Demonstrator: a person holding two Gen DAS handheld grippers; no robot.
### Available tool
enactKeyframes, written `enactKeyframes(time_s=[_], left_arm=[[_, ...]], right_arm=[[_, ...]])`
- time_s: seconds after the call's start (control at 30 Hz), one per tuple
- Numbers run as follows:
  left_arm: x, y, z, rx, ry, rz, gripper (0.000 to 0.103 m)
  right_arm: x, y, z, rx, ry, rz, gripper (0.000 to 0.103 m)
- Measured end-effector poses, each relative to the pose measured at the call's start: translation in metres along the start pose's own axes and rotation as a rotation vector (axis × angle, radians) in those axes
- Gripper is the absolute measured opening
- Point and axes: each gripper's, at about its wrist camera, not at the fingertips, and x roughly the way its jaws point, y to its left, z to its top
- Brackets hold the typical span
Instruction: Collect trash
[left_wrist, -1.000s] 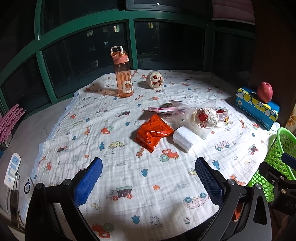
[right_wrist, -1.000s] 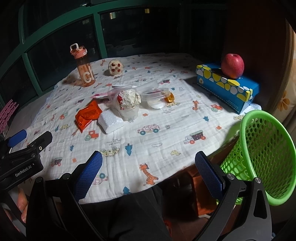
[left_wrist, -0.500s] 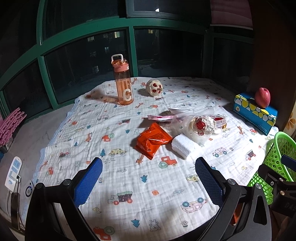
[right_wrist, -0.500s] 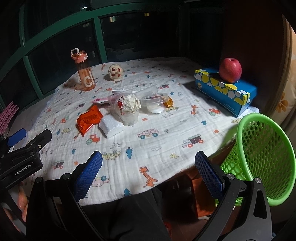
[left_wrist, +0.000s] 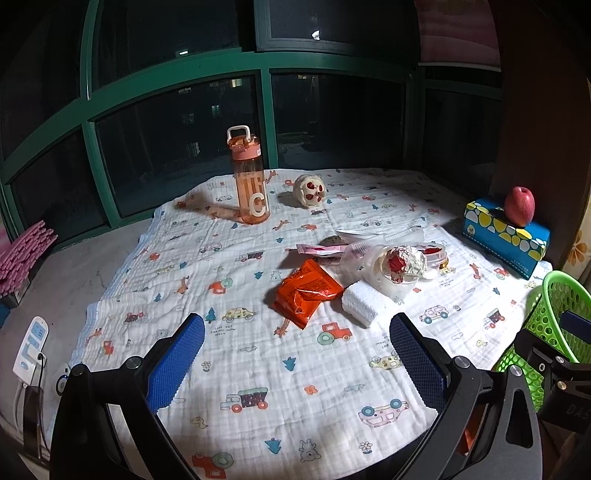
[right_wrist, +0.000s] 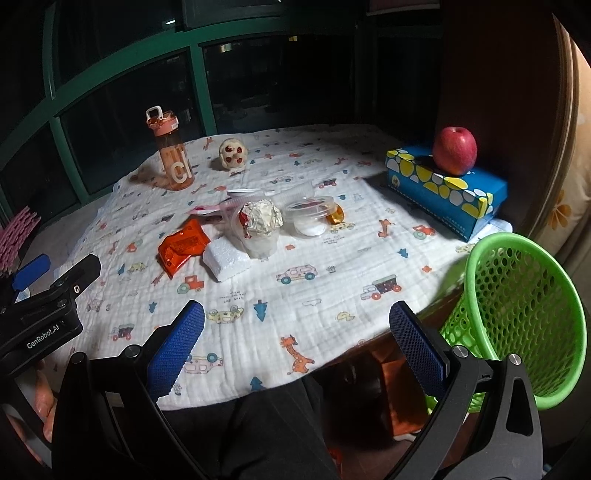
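Orange foil marks the wrapper (left_wrist: 306, 291), which is seen lying flat on the cloth (left_wrist: 258, 369) ahead of the left gripper (left_wrist: 295, 363), well apart from its blue pads and between their lines. Its long axis is turned diagonally, from the near left to the far right in the left wrist view. A foam block (left_wrist: 364, 302) is placed just beside it on the right, and a plastic cup (left_wrist: 391, 275) with crumpled foil in it stands behind the block. A shallow tub (right_wrist: 309, 218) is found beside the cup. The left gripper is held low over the near edge of the cloth, fingers spread wide and nothing between them. The right gripper (right_wrist: 297, 347) is held over the table edge, also spread wide and empty. The green basket (right_wrist: 524, 314) is seen tilted just right of it.
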Motion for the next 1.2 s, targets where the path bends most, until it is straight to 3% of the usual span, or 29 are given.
enactKeyframes(time_s=[0.57,1.2], left_arm=[[-0.001,0.001,0.003,-0.001,0.013,0.002,0.097],[0.061,-0.003,0.032,0.007,0.113,-0.003,0.097]], right_arm=[[-0.002,-0.001,0.004,-0.002,-0.004,0.007,0.099],[0.053,-0.013,0.040,-0.007,0.068,0.018,0.099]])
